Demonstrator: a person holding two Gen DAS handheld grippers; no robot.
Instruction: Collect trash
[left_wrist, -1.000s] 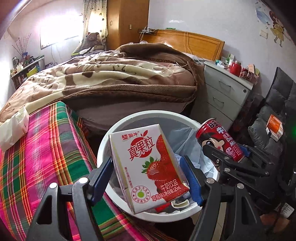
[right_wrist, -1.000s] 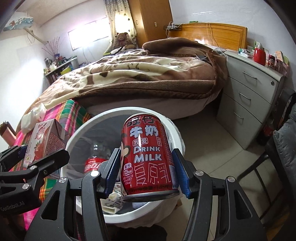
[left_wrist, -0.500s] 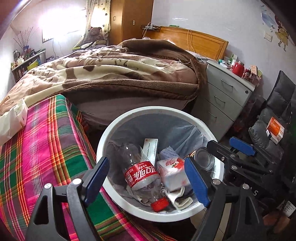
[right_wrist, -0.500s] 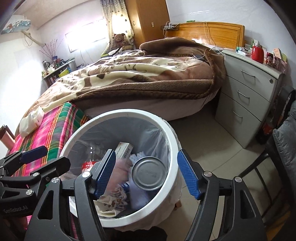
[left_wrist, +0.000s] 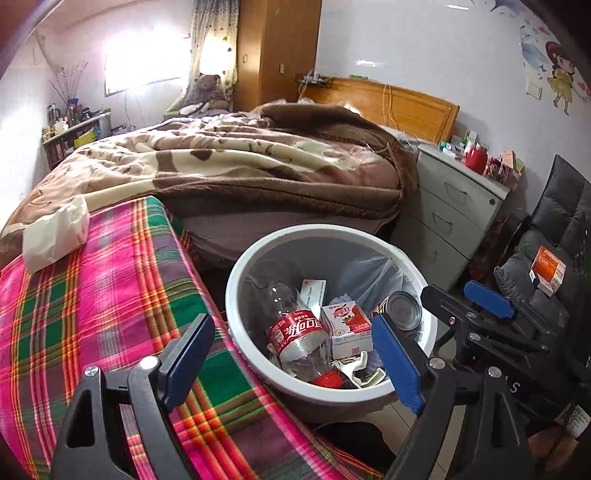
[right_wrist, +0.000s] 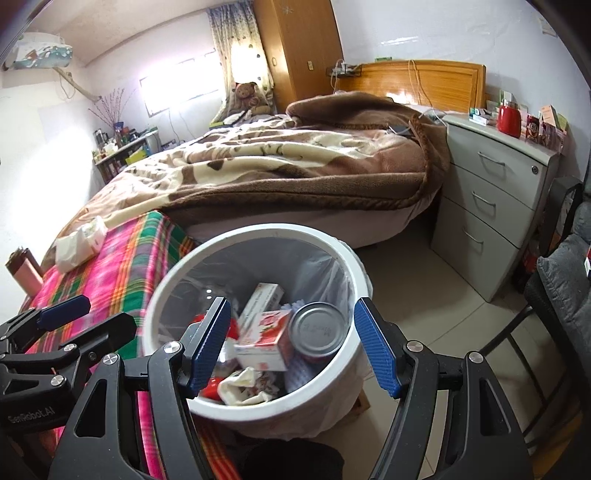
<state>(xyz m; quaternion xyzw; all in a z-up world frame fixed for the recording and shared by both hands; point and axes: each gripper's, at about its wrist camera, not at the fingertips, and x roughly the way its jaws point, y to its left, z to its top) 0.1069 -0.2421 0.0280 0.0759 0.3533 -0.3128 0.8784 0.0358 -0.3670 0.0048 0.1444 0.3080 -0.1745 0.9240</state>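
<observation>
One carton (left_wrist: 345, 323) and one can (left_wrist: 404, 310) dropped into bin (left_wrist: 236, 295).

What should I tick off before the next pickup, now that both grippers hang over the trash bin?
1. Left gripper empty: ok; its jaws have just been opening and nothing sits between them.
2. Right gripper empty: ok, jaws apart, nothing held.
3. Strawberry milk carton inside the trash bin: ok, lying beside the plastic bottle.
4. Milk can inside the bin: ok, one metal end facing up.
5. Trash left to collect: not ok; a crumpled white wrapper lies on the plaid blanket.
6. Room left in the bin: cannot tell.
</observation>
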